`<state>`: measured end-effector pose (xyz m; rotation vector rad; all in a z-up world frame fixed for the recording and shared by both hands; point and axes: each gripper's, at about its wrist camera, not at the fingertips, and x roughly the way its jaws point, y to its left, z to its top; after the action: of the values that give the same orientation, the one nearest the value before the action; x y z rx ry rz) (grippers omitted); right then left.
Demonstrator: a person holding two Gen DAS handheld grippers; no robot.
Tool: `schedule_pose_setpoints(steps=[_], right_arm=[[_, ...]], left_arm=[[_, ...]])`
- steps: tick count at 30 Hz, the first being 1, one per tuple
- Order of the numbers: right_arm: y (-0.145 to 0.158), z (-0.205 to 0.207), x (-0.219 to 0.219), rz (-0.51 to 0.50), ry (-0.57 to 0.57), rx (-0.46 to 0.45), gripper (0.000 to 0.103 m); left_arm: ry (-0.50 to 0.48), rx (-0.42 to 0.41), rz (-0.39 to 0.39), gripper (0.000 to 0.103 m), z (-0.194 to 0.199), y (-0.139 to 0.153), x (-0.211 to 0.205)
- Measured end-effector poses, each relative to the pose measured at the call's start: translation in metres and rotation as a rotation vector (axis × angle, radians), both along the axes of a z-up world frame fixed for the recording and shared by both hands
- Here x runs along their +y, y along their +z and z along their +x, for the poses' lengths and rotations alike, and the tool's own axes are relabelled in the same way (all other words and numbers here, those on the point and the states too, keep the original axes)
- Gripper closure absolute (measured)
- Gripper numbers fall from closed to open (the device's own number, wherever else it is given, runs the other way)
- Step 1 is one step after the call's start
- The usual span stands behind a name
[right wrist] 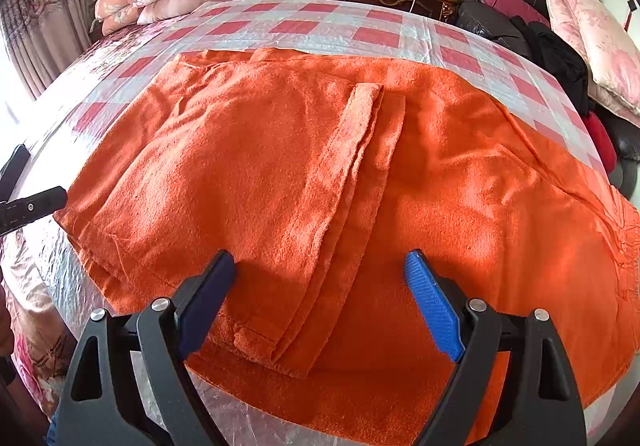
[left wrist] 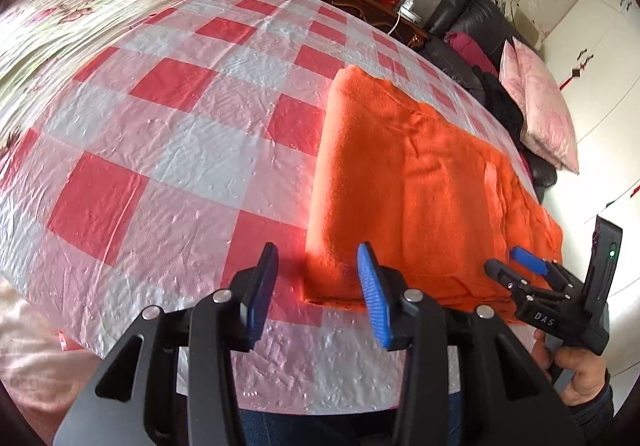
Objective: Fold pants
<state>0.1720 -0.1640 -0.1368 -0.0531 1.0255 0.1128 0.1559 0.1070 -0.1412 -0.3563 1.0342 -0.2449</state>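
while both grippers gape, left gripper (left wrist: 318, 286), right gripper (right wrist: 320, 286), orange pants (right wrist: 340, 173) lie folded

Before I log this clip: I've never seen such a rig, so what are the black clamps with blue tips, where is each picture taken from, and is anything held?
They are hand-held two-finger grippers; a person holds one in each hand, and each carries a fisheye camera looking along its fingers. The left view shows the left gripper open at the near left corner of the orange pants, with the right gripper beside it. The right view shows the right gripper open over the pants, which lie partly folded on a red-and-white checkered sheet covering the bed. Nothing is held.
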Motion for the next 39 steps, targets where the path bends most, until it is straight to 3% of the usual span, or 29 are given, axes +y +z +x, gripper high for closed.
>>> schedule_pose_setpoints(steps=[3, 9, 13, 17, 23, 26, 30, 35, 39], right_arm=[[0.0, 0.0, 0.0, 0.002, 0.002, 0.0, 0.018], [0.0, -0.001, 0.0, 0.004, 0.008, -0.002, 0.017], [0.0, 0.0, -0.001, 0.003, 0.01, -0.001, 0.016], [0.0, 0.0, -0.001, 0.003, 0.01, -0.001, 0.016], [0.0, 0.0, -0.001, 0.003, 0.009, -0.001, 0.015], [-0.001, 0.001, -0.002, 0.002, 0.009, -0.002, 0.015], [-0.001, 0.001, -0.002, 0.004, 0.013, -0.001, 0.015], [-0.001, 0.001, -0.003, 0.005, 0.018, -0.003, 0.015], [-0.002, 0.0, -0.003, 0.005, 0.018, -0.004, 0.014]], left_arm=[[-0.047, 0.034, -0.055, 0.062, 0.005, -0.001, -0.002], [-0.009, 0.145, -0.442, 0.062, 0.006, -0.02, 0.028], [0.054, 0.187, -0.591, 0.062, 0.003, -0.033, 0.039], [0.121, 0.186, -0.571, 0.062, 0.004, -0.033, 0.046], [0.183, 0.309, -0.702, 0.063, -0.001, -0.047, 0.042], [0.189, 0.296, -0.702, 0.062, 0.001, -0.046, 0.037], [0.227, 0.249, -0.793, 0.062, 0.013, -0.045, 0.038], [0.242, 0.214, -0.711, 0.062, 0.019, -0.04, 0.038], [0.203, 0.278, -0.705, 0.064, 0.011, -0.046, 0.022]])
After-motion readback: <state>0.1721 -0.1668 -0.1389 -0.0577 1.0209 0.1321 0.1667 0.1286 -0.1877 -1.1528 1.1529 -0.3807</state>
